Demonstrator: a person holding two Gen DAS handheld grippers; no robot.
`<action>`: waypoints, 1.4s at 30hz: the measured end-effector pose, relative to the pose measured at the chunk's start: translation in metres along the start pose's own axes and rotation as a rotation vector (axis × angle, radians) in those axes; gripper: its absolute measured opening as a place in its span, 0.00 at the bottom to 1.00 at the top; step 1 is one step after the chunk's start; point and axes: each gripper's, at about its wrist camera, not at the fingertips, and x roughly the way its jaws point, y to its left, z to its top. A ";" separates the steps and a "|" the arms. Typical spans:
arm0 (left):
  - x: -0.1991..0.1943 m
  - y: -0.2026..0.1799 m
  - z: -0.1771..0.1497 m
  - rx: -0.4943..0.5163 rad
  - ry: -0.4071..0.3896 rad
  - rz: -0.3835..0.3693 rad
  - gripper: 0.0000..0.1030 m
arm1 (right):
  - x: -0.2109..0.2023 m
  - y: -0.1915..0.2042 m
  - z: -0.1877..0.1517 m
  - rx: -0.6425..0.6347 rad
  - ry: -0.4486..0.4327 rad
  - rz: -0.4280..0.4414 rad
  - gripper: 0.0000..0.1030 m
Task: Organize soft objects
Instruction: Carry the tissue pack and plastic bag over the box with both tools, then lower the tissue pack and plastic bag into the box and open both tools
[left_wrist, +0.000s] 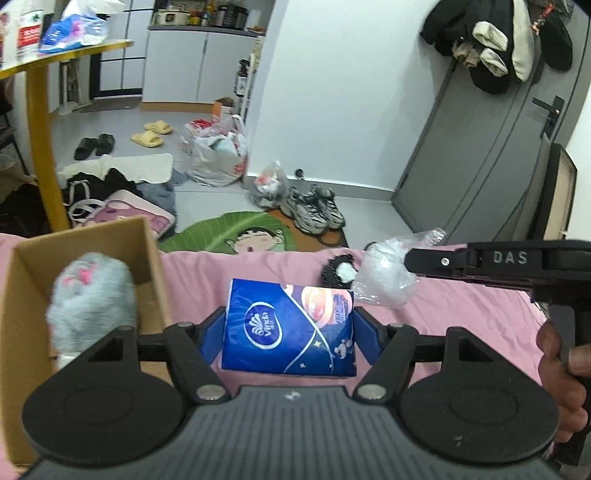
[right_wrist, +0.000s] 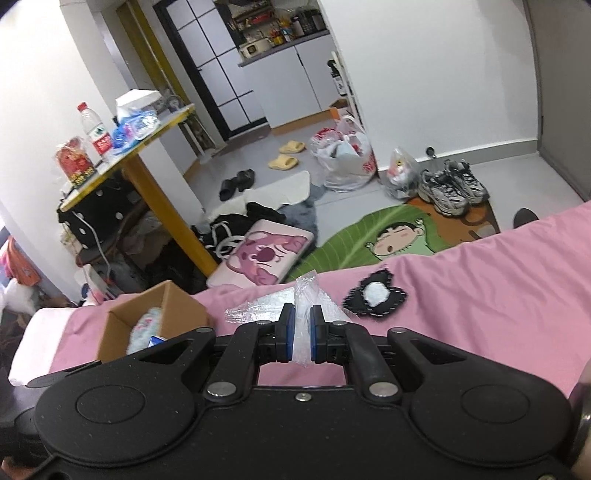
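Two soft things are in my grippers over the pink bedsheet (left_wrist: 461, 314). At far left, the open brown cardboard box (left_wrist: 22, 302) sits on the sheet, its near side cut off by the frame edge; a fuzzy grey plush toy with pink marks (left_wrist: 92, 302) stands in it, blurred, so I cannot make out its shape. Just right of the box, my left gripper (left_wrist: 290, 332) has its blue pads pressed against both sides of a glossy blue rectangular tissue pack (left_wrist: 290, 328), held clear of the sheet, pointing downward. Beyond it, a small black fringed patch with a white centre (left_wrist: 338, 271) lies flat on the sheet. Right of that, my right gripper (right_wrist: 300, 332) is pressed nearly together, pinching a crinkled clear plastic bag (right_wrist: 306, 302); what the bag holds is hard to tell. From the left camera that gripper reaches in level from the right, my right hand (left_wrist: 563, 373) wrapped around its handle and partly cut off.
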 end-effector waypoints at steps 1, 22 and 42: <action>-0.005 0.004 0.001 -0.003 -0.006 0.009 0.68 | -0.001 0.002 -0.001 0.000 -0.003 0.007 0.09; -0.046 0.073 -0.006 -0.070 0.001 0.225 0.68 | -0.003 0.064 -0.012 -0.042 0.000 0.131 0.09; -0.020 0.091 -0.022 -0.086 0.116 0.164 0.74 | 0.021 0.102 -0.011 -0.094 0.043 0.189 0.09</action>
